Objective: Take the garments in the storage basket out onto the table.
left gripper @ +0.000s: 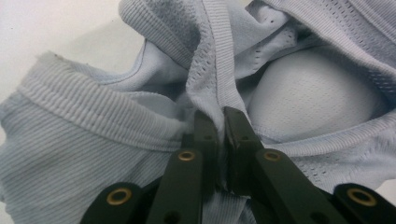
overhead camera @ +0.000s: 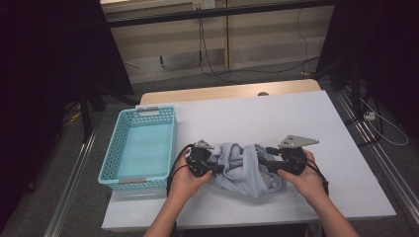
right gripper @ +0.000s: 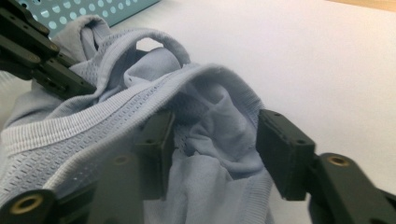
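A crumpled pale blue knit garment (overhead camera: 244, 170) lies near the front edge of the white table (overhead camera: 276, 113), between both hands. My left gripper (overhead camera: 220, 170) holds its left side; in the left gripper view the jaws (left gripper: 220, 119) are pinched on a ribbed seam of the garment (left gripper: 93, 126). My right gripper (overhead camera: 271, 160) is at the garment's right side. In the right gripper view its jaws (right gripper: 215, 140) stand apart, with a loose fold of the garment (right gripper: 93, 126) bulging between them. The left gripper (right gripper: 42, 56) shows at the upper left of that view, gripping the cloth.
A light blue perforated basket (overhead camera: 170, 143) sits at the table's left, close to the left hand, with nothing in it; its corner (right gripper: 93, 9) shows in the right gripper view. Bare white table lies behind and to the right of the garment. Cables run on the floor beyond.
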Tool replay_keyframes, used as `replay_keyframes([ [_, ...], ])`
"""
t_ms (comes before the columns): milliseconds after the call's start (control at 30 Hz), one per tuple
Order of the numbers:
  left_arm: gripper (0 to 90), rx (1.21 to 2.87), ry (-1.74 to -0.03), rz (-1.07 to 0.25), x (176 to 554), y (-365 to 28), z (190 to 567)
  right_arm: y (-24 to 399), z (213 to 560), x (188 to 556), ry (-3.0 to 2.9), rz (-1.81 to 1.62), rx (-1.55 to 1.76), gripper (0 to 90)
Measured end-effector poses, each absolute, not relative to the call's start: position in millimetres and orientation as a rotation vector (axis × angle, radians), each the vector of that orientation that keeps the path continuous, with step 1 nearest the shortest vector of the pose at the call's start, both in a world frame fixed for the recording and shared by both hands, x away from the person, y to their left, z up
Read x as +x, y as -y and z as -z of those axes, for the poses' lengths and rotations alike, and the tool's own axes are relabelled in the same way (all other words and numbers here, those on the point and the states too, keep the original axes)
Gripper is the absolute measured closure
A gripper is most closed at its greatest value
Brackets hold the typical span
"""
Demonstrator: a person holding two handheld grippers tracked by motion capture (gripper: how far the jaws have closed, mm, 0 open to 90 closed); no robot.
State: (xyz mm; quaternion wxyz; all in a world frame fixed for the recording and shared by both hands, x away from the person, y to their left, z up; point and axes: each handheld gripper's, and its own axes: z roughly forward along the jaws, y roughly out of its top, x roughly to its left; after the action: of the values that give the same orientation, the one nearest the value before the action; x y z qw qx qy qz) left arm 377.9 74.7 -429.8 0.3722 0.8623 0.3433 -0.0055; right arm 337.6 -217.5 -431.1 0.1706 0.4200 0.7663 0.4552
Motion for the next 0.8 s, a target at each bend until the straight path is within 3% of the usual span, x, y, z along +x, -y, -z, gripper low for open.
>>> replay_keyframes([
  [67, 85.0, 2.204, -0.886, 0.015, 377.9, -74.8, 430.8, 218.3, 428.8, 337.9, -2.18, -1.284, 1.203, 42.0],
  [800, 85.1, 2.208, -0.888, 0.013, 376.8, -72.7, 434.2, 222.8, 405.3, 346.0, -2.094, -1.431, 1.294, 28.4],
])
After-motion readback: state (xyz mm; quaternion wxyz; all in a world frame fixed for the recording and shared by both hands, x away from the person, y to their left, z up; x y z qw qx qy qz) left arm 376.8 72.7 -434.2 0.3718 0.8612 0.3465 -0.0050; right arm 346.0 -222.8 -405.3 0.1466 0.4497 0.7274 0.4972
